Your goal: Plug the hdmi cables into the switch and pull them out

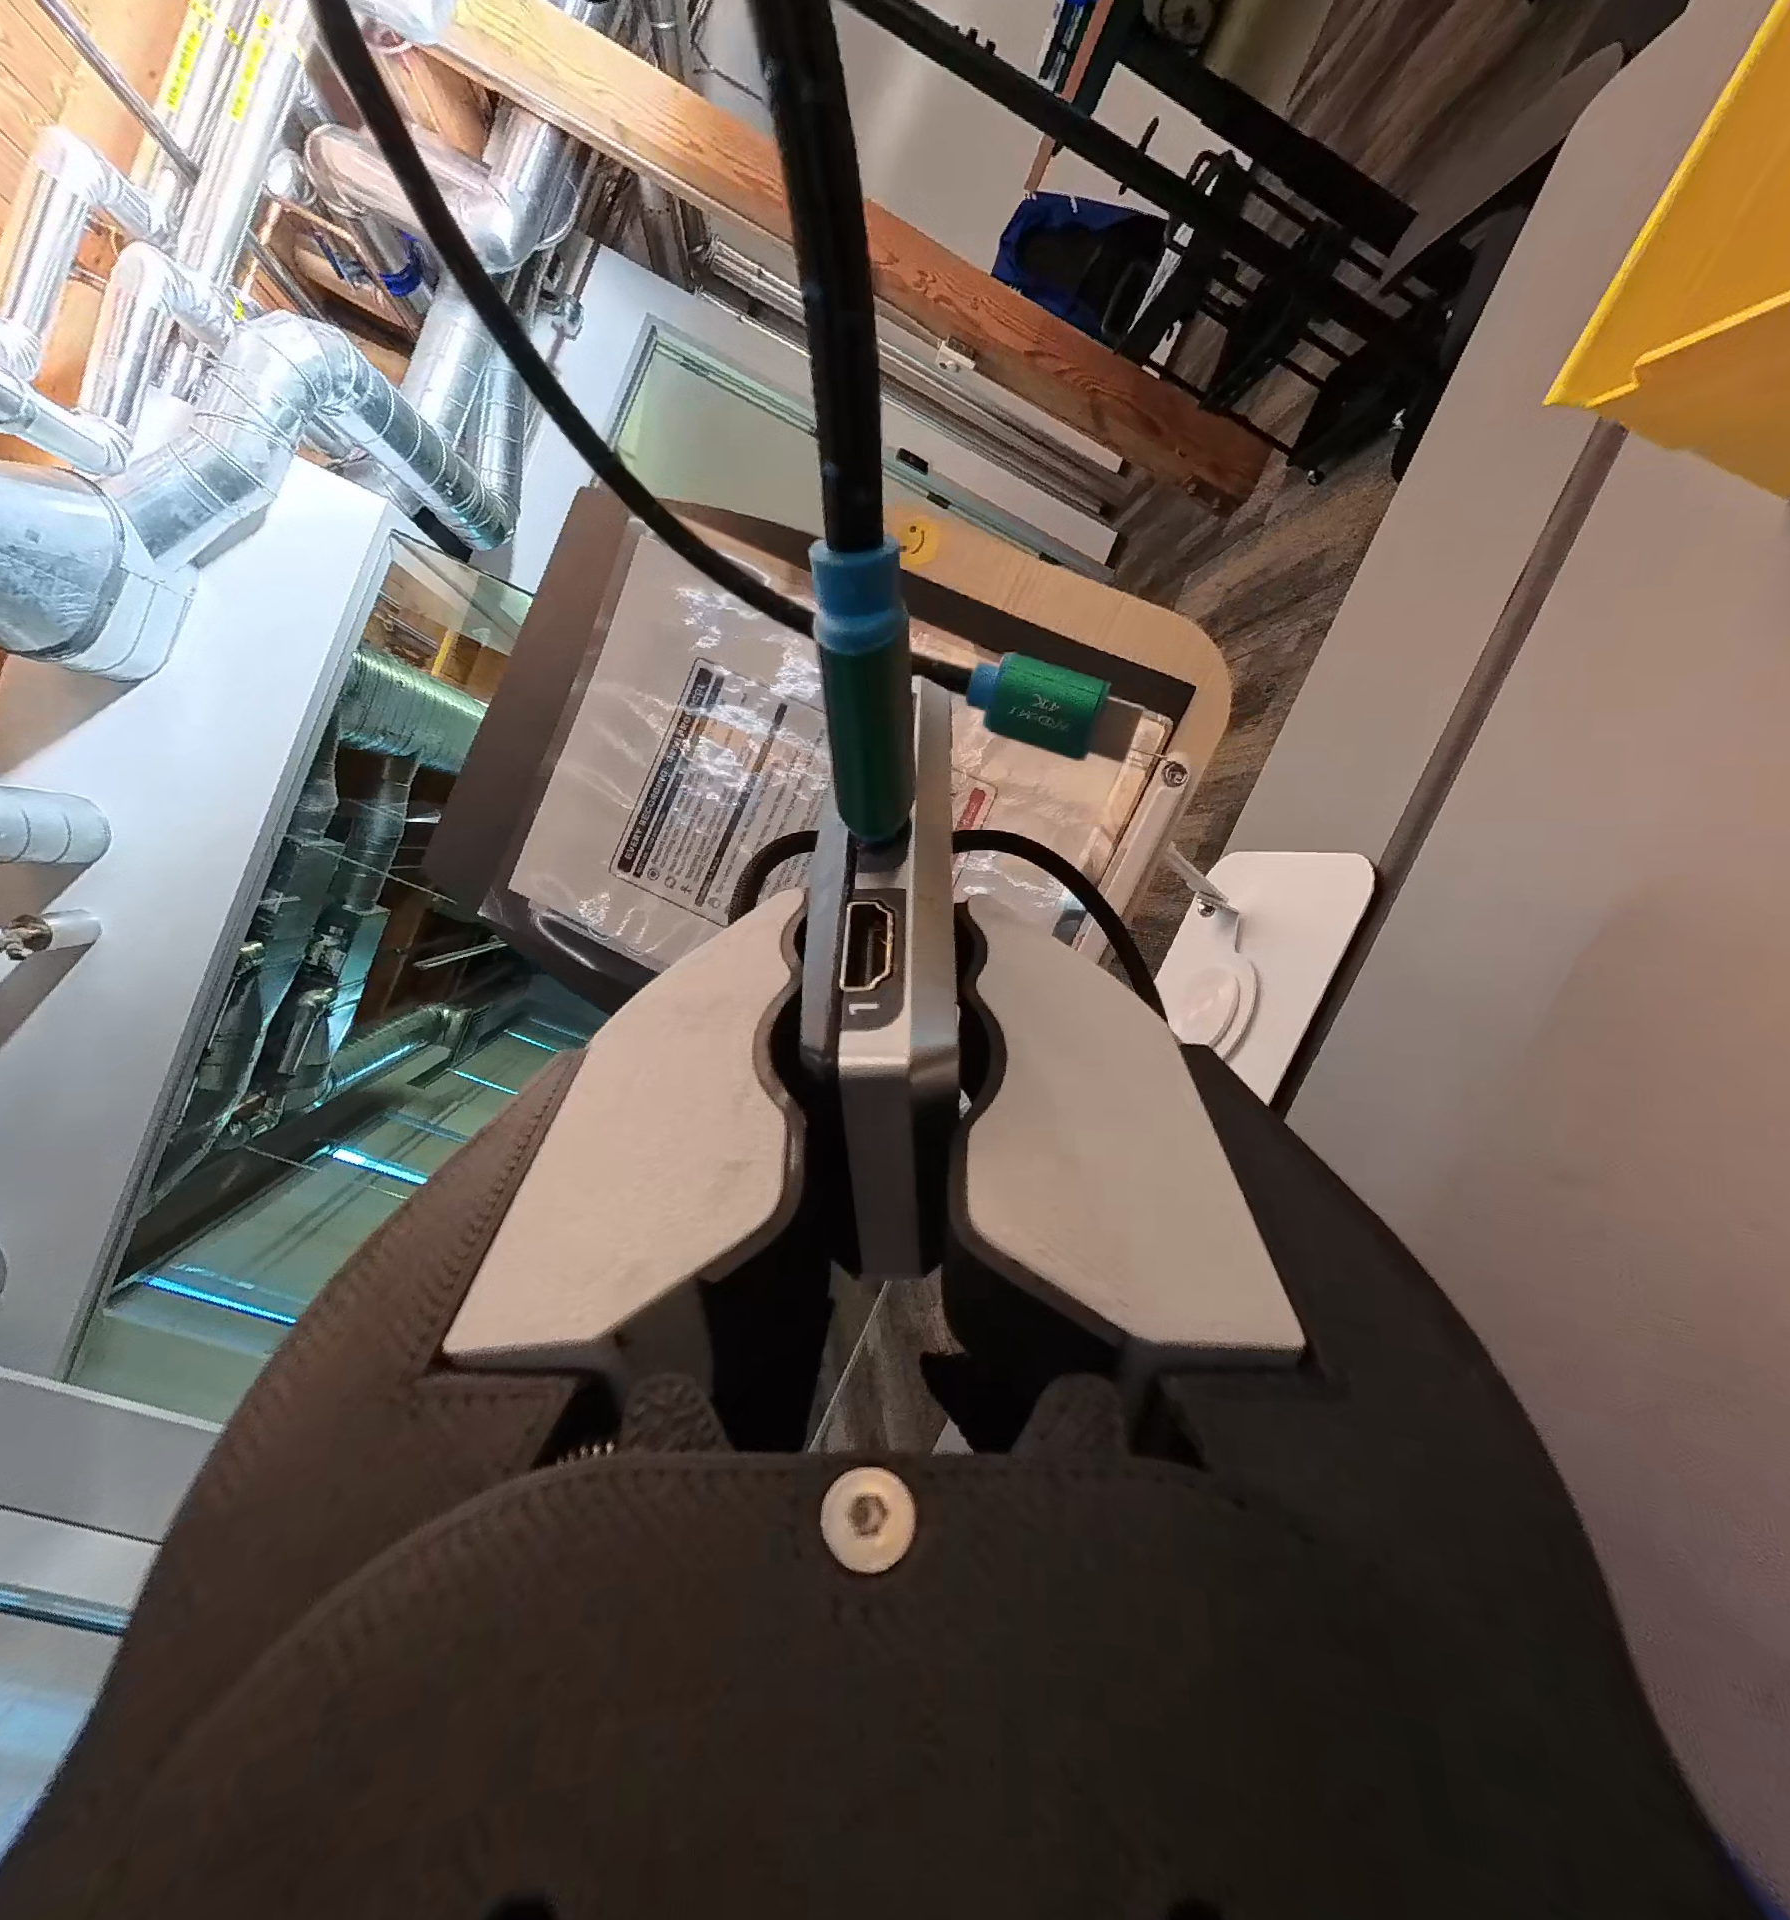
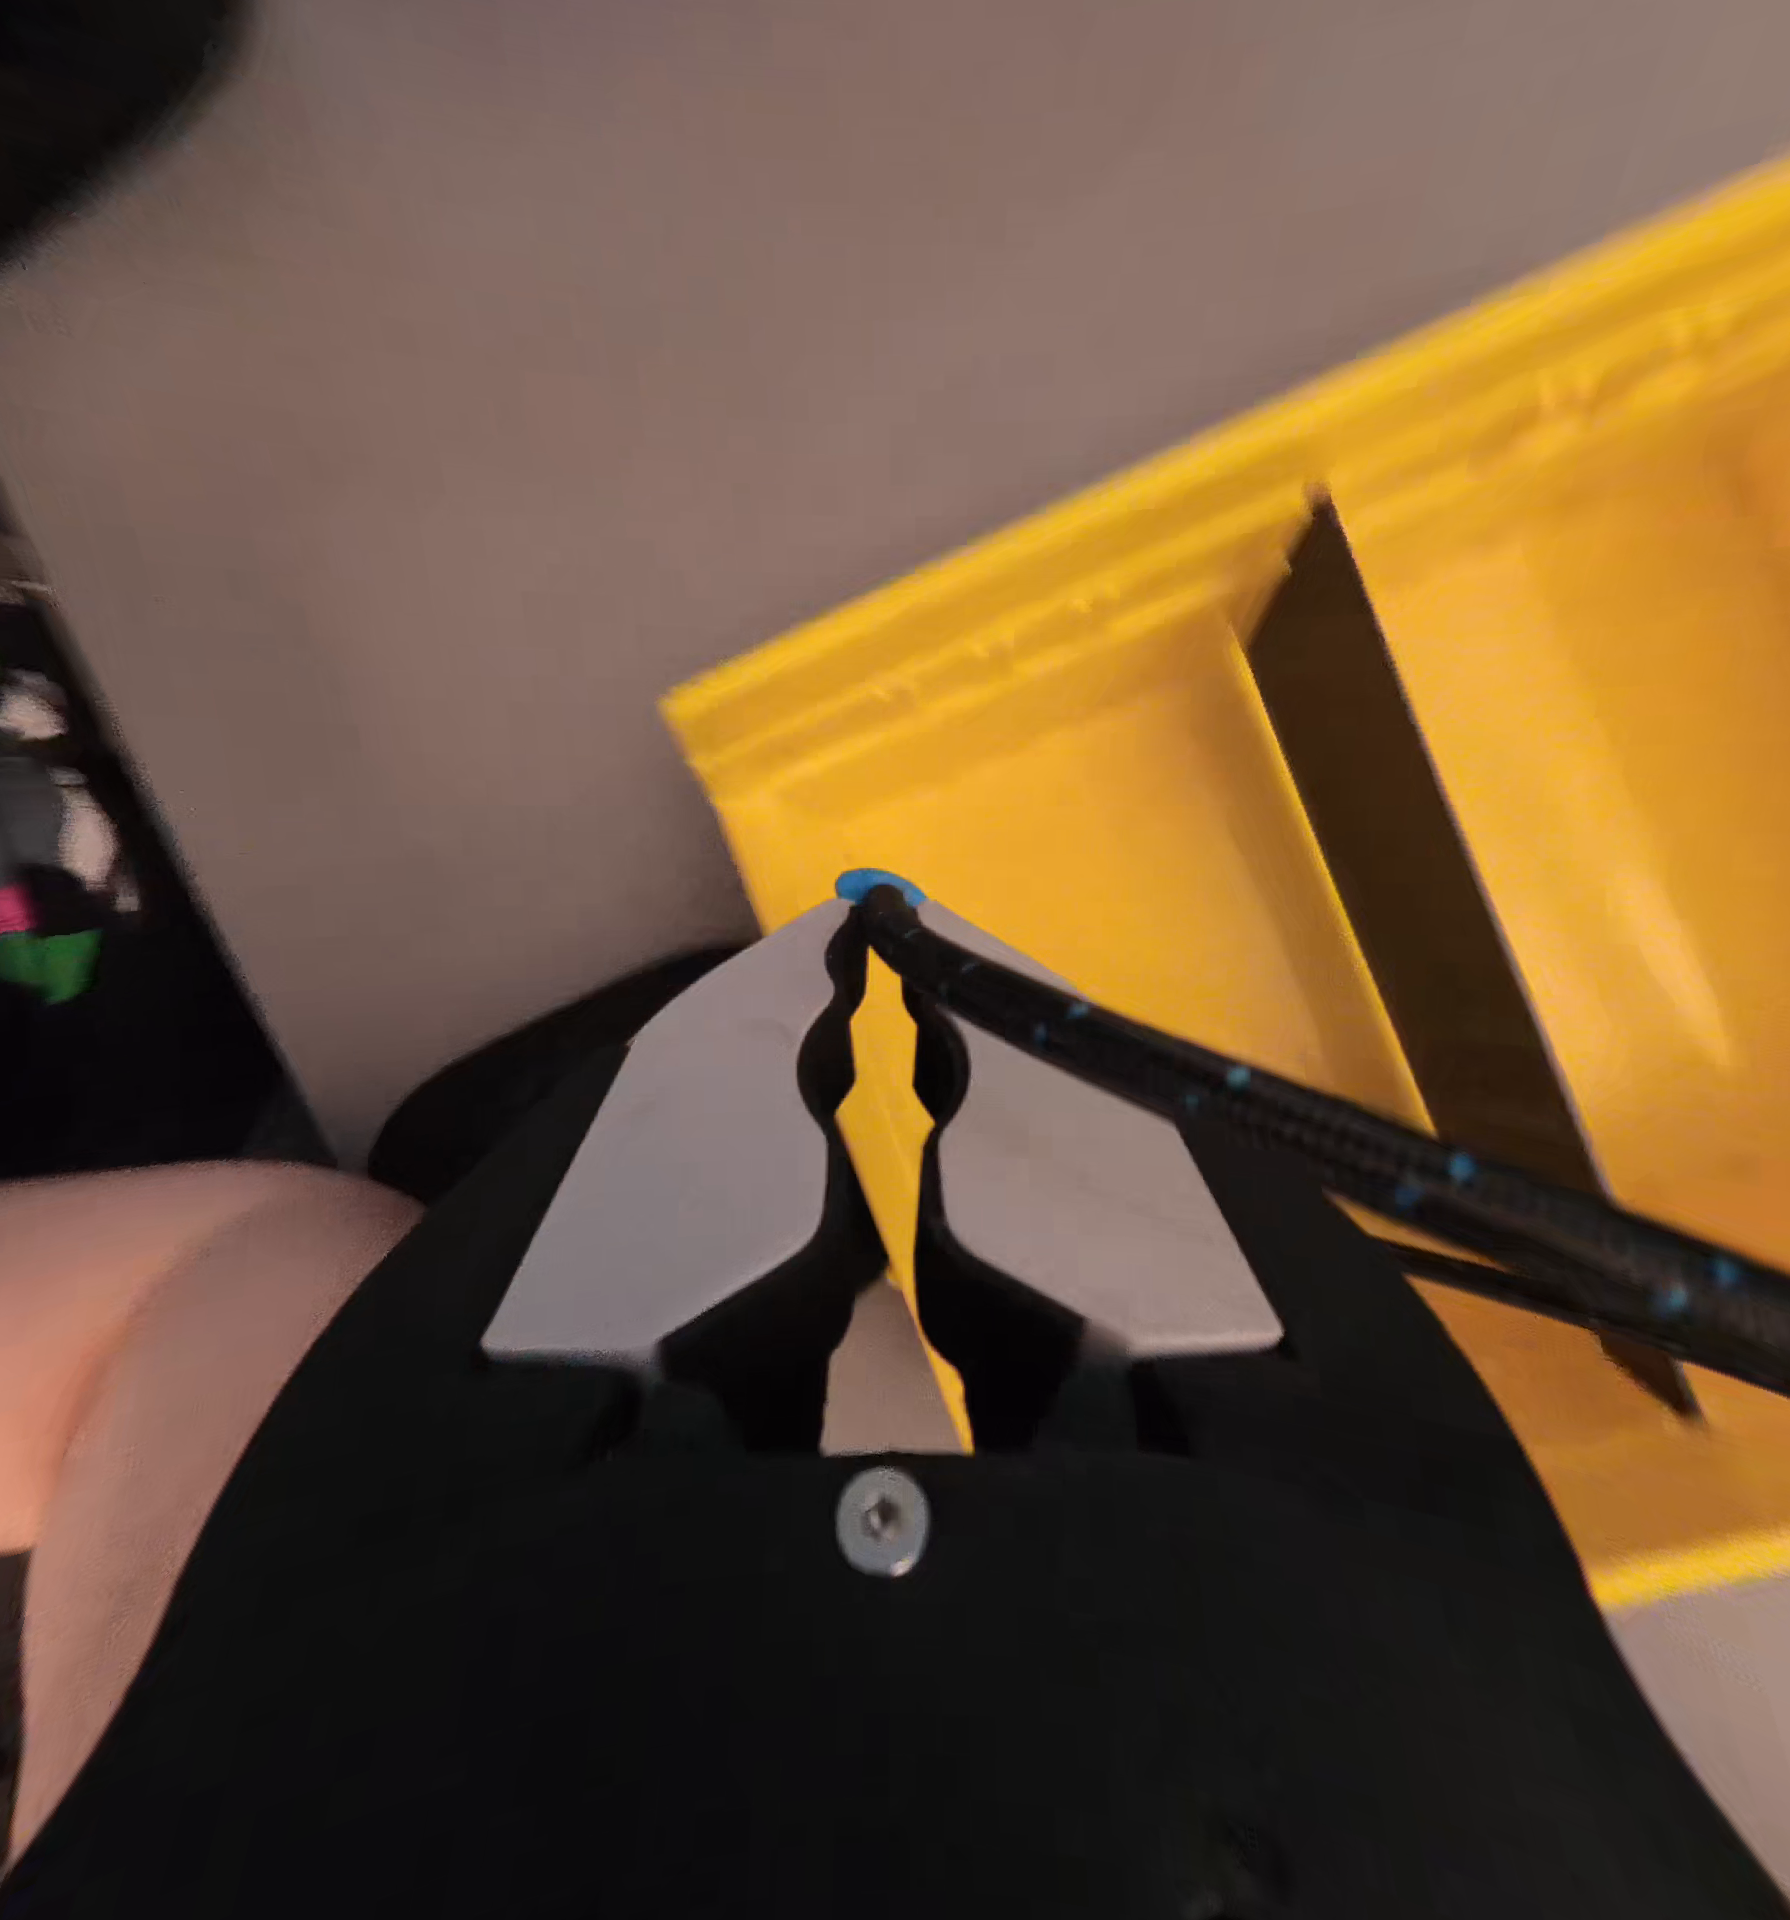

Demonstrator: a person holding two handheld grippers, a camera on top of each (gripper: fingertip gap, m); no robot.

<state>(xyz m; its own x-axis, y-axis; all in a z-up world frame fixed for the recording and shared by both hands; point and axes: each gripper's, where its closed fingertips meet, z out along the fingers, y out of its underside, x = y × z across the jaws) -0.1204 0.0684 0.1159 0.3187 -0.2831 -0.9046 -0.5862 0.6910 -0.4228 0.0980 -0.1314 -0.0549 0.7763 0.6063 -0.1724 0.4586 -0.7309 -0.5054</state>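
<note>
In my left wrist view, silver ducts (image 1: 247, 416) fill the upper left of the frame. At frame centre my left gripper (image 1: 875, 935) is clamped tight on the grey switch (image 1: 880, 1081), held edge-on between the two pale fingers (image 1: 662, 1132). One empty port (image 1: 867, 945) faces me, just above the middle of the frame. Right above it, a green plug (image 1: 865, 727) is seated in the neighbouring port, its black cable running up out of the top edge. A second green plug (image 1: 1042, 707) sits just to the right, behind the switch; I cannot tell whether it is plugged in. A yellow bin (image 1: 1722, 260) occupies the upper right.

In my right wrist view, blurred by motion, a person's arm (image 2: 143, 1351) shows at lower left. At centre my right gripper (image 2: 870, 914) is nearly closed, tips pinched on a braided cable (image 2: 1286, 1122) right at its blue collar (image 2: 878, 886); the plug itself is hidden beyond the tips. The cable trails off to the lower right across the yellow bin (image 2: 1130, 831).

My judgement: this is the carry toward the empty port. To do it well I would keep the switch steady, turn the plug flat to match the slot, line it up square before pushing, and press straight in. Gripping so near the collar risks the plug pivoting, so I would go slowly.
</note>
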